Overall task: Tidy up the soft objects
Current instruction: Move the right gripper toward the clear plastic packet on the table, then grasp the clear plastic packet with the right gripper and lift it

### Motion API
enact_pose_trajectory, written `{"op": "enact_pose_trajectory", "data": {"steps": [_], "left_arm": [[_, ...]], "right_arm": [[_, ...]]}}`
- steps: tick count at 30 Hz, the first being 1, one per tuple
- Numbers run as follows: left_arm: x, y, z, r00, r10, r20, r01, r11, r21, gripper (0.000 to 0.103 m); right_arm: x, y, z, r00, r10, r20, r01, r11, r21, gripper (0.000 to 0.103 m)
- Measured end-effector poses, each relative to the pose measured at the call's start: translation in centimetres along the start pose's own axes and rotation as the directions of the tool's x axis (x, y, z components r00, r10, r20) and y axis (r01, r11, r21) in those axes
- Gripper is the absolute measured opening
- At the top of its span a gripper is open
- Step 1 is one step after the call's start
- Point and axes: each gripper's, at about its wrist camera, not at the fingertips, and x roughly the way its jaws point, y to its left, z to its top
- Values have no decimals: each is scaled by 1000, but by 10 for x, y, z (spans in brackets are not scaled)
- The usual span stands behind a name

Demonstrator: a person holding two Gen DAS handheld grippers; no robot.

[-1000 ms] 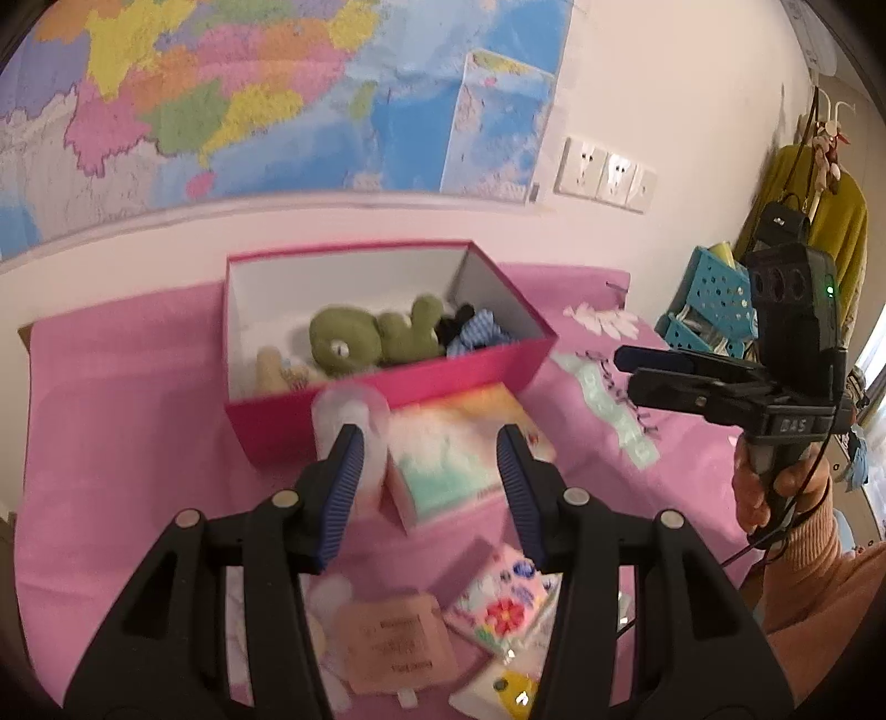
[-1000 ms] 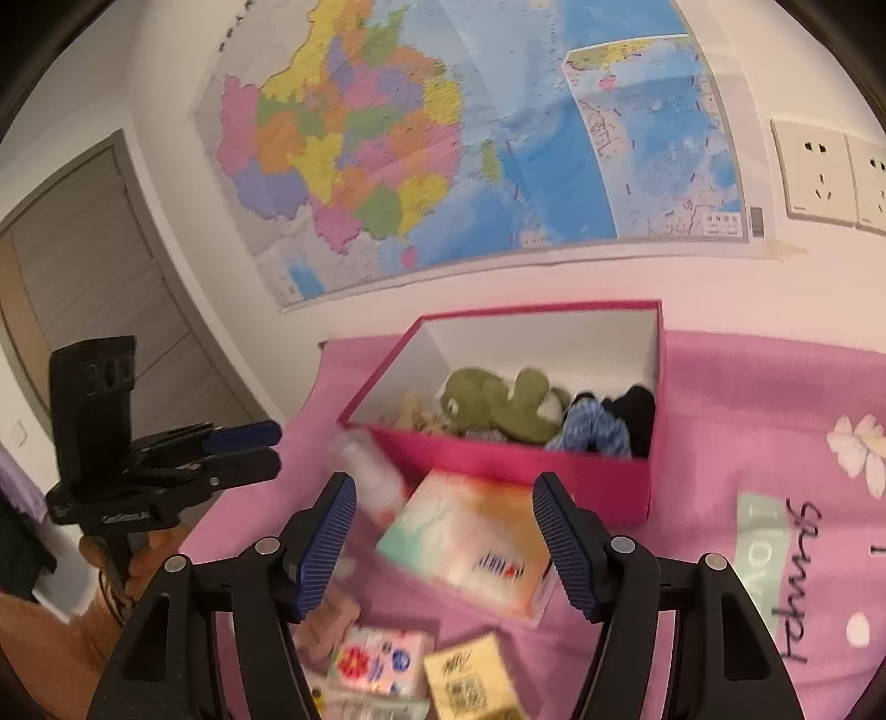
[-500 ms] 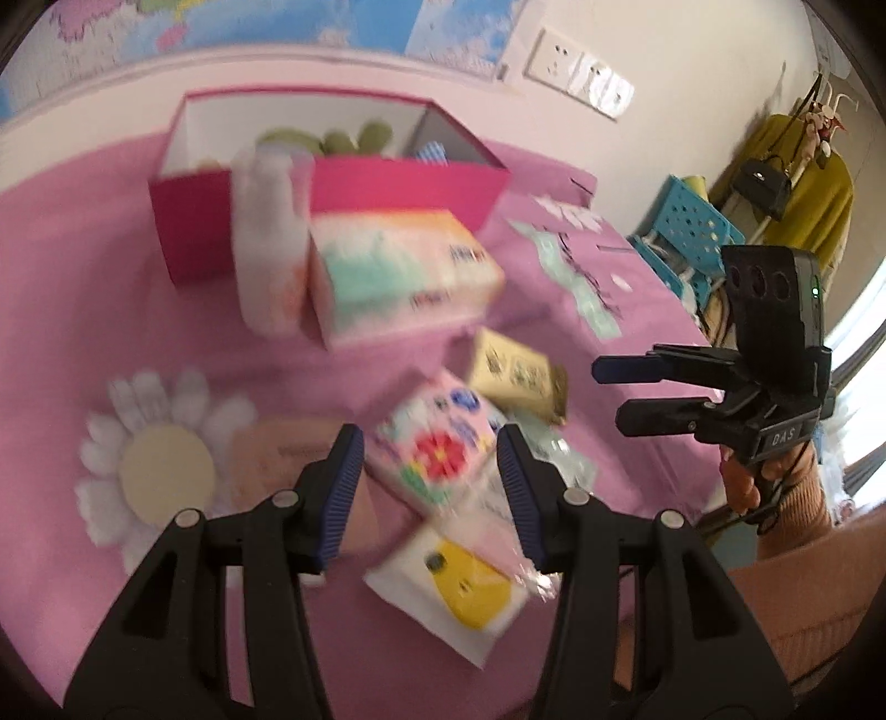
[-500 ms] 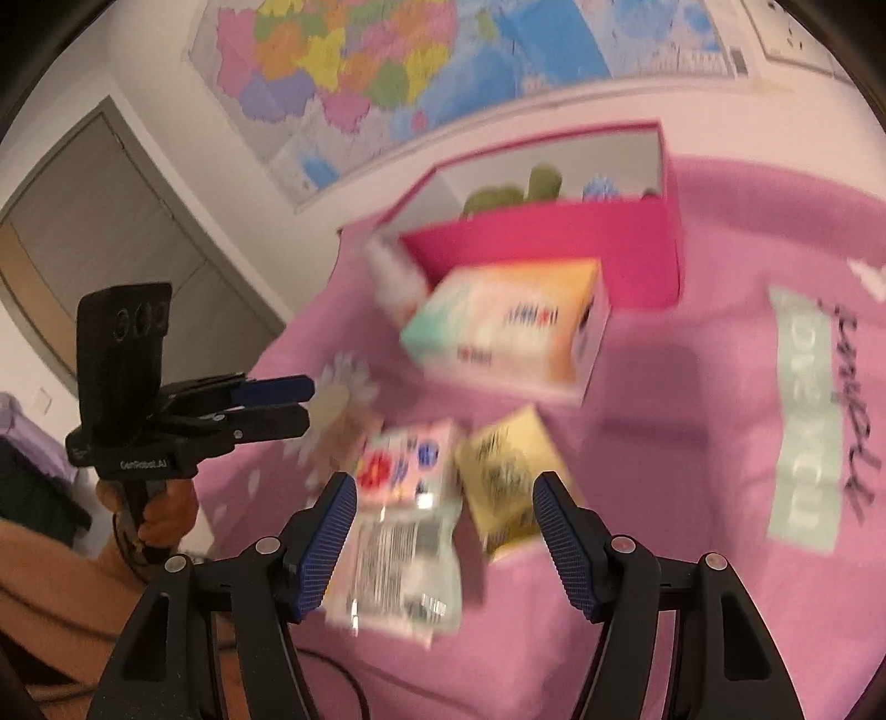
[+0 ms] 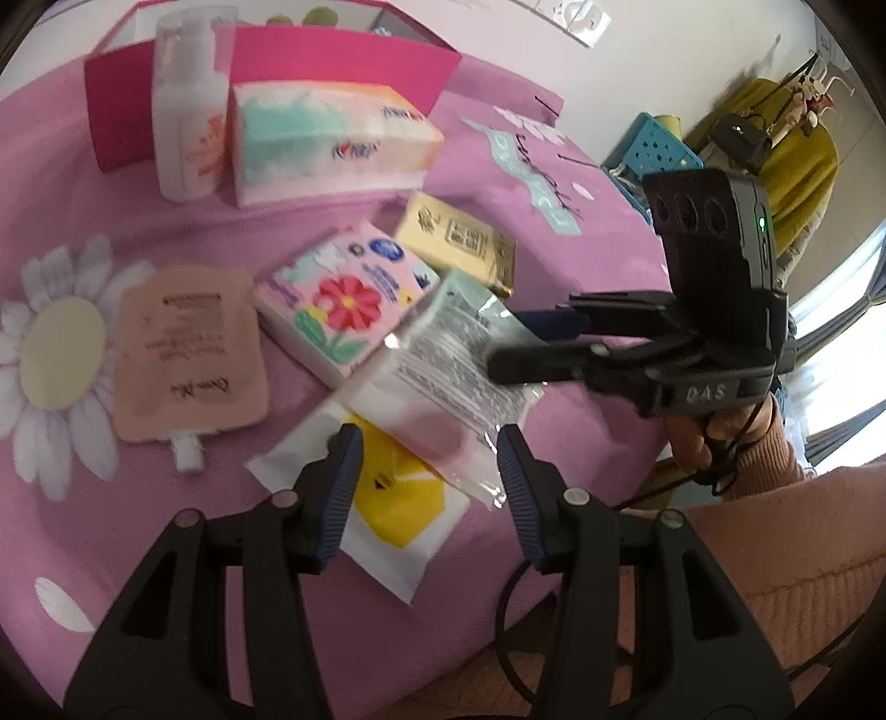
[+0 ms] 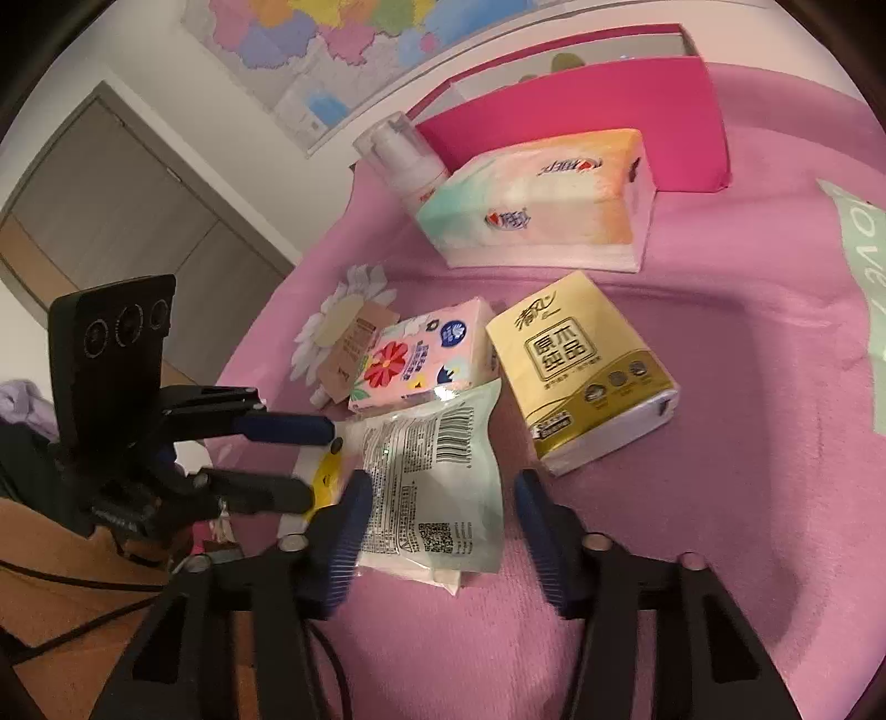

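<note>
Here both hand-held grippers (image 5: 429, 476) (image 6: 437, 526) gape over clear pouch (image 6: 437, 487), near cloth edge.

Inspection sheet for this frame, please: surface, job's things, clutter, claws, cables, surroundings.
Surface: pink blanket with daisy print.
Job's things: pink box at the back; tissue box in front of it; flowered tissue pack, yellow tissue pack, clear wipes packet, peach pouch.
Clutter: white pump bottle.
Claws: left claw and right claw both open, empty, over the packets.
Cables: black cable near the left claw.
Surroundings: wall map, door.
</note>
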Motion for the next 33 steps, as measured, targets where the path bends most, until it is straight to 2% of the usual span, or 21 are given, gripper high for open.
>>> {"op": "enact_pose_trajectory", "data": {"steps": [3, 11, 13, 19, 21, 27, 33], "left_arm": [[0, -2, 1, 1000, -22, -5, 22, 1000, -7, 52], [10, -10, 5, 995, -96, -35, 96, 995, 12, 52], [12, -14, 10, 995, -99, -31, 99, 995, 17, 62], [14, -8, 15, 992, -123, -15, 122, 992, -19, 62], [14, -5, 17, 992, -129, -10, 128, 991, -33, 62], [12, -6, 25, 992, -126, 9, 126, 991, -39, 62], [19, -24, 38, 988, -154, -2, 154, 988, 12, 62]], "right_arm": [[-1, 0, 0, 1000, 0, 18, 0, 1000, -4, 30], [-7, -10, -4, 998, 6, 56, -8, 1000, 30, 27], [-5, -10, -5, 998, 21, 57, -23, 999, 39, 26], [-14, -7, -8, 995, 34, 98, -39, 998, 49, 16], [-20, -8, -7, 990, 62, 126, -71, 996, 61, 14], [-39, -11, 4, 978, 47, 202, -60, 996, 59, 12], [-63, -52, 10, 957, -6, 290, -43, 985, 165, 12]]}}
